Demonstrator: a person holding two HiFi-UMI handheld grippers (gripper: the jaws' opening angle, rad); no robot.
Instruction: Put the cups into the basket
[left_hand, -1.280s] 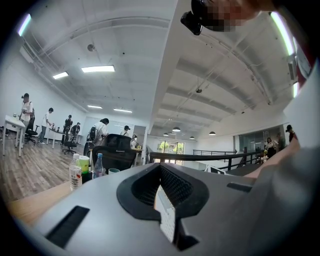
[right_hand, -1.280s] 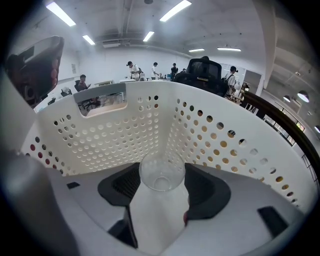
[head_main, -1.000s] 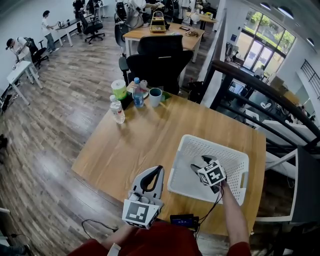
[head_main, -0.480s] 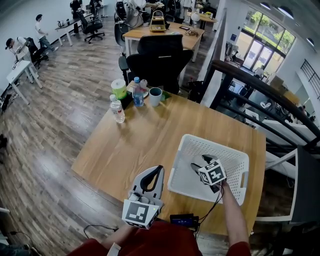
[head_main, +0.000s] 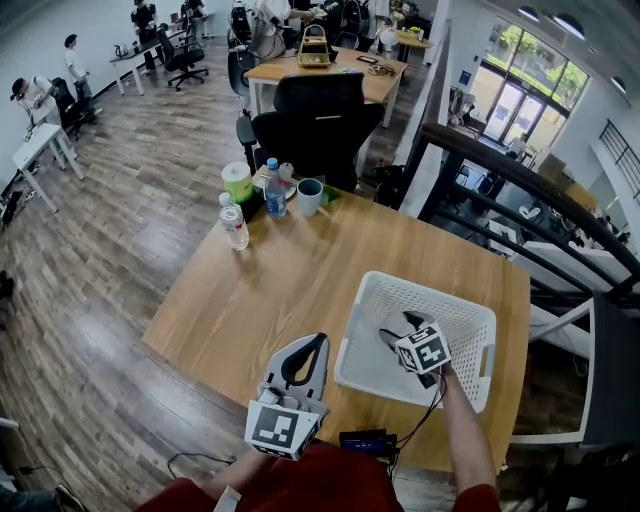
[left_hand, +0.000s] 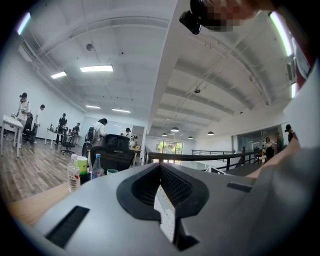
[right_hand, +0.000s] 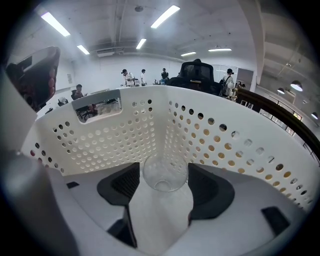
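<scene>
Open office, wooden tabletop (head_main: 270, 280). Our right gripper (head_main: 398, 330) is down inside the basket (head_main: 425, 287) near the right edge, pinching a clear cup (right_hand: 165, 172). Our left gripper (head_main: 313, 342) is pressed together, empty.

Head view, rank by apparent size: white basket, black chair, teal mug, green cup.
1. white basket, though it is nearest the camera
2. black chair
3. green cup and teal mug look about alike; not ranked

At the wooden desk's (head_main: 270, 290) eleven o'clock corner stand a blue-capped water bottle (head_main: 274, 190) and a small clear bottle (head_main: 234, 226). A black office chair (head_main: 320, 120) sits beyond at twelve.
</scene>
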